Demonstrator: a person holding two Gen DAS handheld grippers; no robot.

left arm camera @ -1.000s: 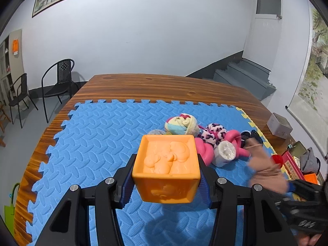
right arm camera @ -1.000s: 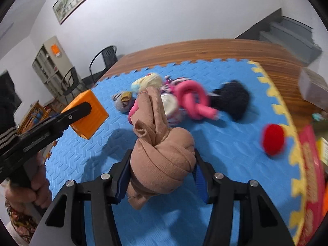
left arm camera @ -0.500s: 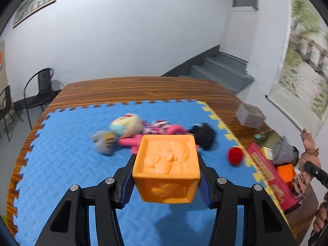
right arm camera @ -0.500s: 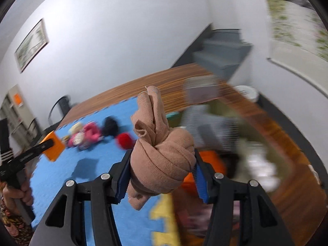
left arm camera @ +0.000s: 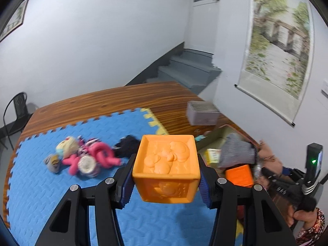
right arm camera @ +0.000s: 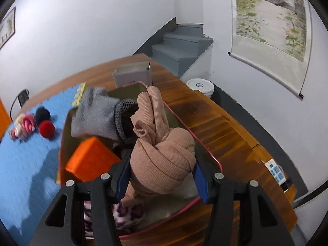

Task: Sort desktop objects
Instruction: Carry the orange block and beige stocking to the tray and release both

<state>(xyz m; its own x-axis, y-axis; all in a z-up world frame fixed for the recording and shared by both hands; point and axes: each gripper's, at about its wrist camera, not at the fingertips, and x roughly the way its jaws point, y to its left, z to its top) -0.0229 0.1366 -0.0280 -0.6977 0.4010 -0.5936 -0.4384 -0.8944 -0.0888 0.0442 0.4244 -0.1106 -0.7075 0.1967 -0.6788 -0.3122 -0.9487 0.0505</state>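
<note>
My left gripper (left arm camera: 166, 182) is shut on an orange embossed toy cube (left arm camera: 166, 165) and holds it above the blue foam mat (left arm camera: 45, 184). My right gripper (right arm camera: 160, 177) is shut on a knotted tan cloth bundle (right arm camera: 162, 160) and holds it over a pink-rimmed storage box (right arm camera: 207, 149). The box holds a grey sock (right arm camera: 96, 112), an orange block (right arm camera: 90, 160) and a pink leopard-print item (right arm camera: 125, 215). A pile of toys (left arm camera: 86, 157) with a pink ring, a small tin and plush pieces lies on the mat.
A red ball (right arm camera: 46, 129) and a black ball (right arm camera: 42, 113) lie on the mat near the box. A grey cardboard box (left arm camera: 202, 112) stands on the wooden table (right arm camera: 225, 123) behind it. A power strip (right arm camera: 275, 169) lies at the table's right edge.
Both grippers have swung right, from the toy pile toward the storage box. The tan bundle now hangs over the box. The cube is still held over the mat.
</note>
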